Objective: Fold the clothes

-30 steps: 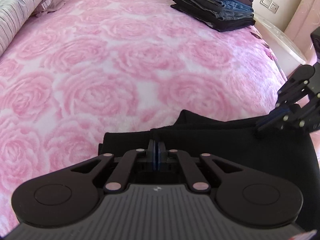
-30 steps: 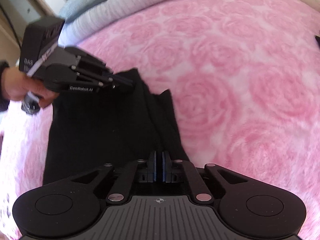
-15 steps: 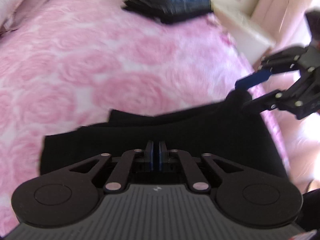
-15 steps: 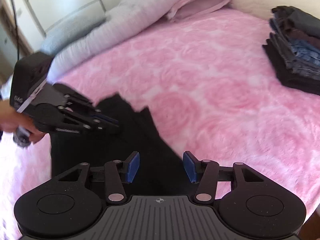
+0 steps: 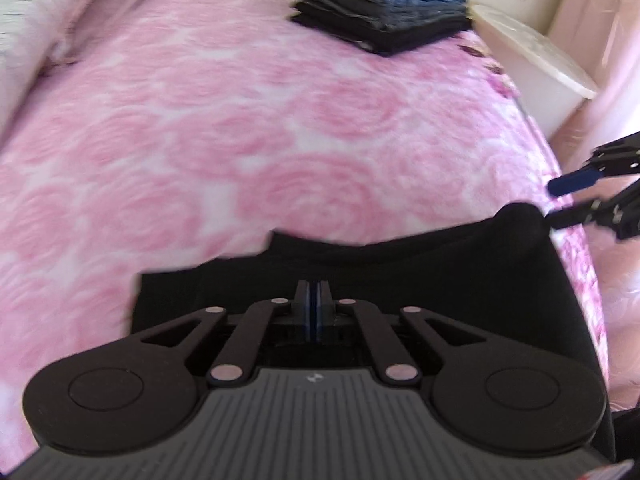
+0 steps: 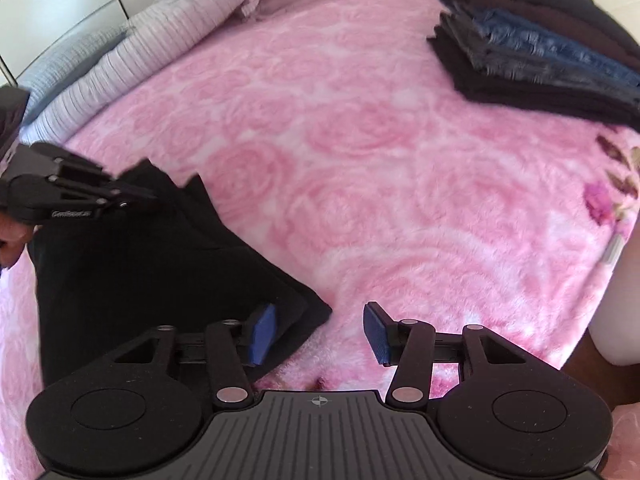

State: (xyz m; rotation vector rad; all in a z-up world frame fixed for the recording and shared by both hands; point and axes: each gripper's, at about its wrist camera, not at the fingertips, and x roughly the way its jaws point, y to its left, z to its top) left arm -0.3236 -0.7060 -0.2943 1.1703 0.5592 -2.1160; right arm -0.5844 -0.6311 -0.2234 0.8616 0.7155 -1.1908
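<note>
**Inspector:** State of your tools?

**Me:** My left gripper (image 5: 312, 307) has its pads pressed together. It sits over the garment (image 5: 400, 280), but I cannot tell from my own view whether cloth is caught between them; from the right view its tips meet the far corner. My right gripper (image 6: 318, 334) stands spread, nothing between its pads (image 6: 262, 334), only pink blanket (image 6: 360, 160) beneath the gap. The garment's near corner lies just beside its left pad.

**Inspector:** Where is the garment?

**Me:** Folded, black, flat on the blanket close to the bed's near edge, between my two grippers.

**Inspector:** Handling?

**Me:** I judge it soft, limp and light; several layers show at the edges. It will sag if lifted at one point. I would pinch through all layers at two corners of one edge.

**Inspector:** Edges, room?

**Me:** The blanket is open ahead, up to the stack (image 6: 540, 52) at the far right and the pillows (image 6: 120, 64) at the far left. The bed edge and a white cabinet (image 5: 532, 64) bound my right side.
</note>
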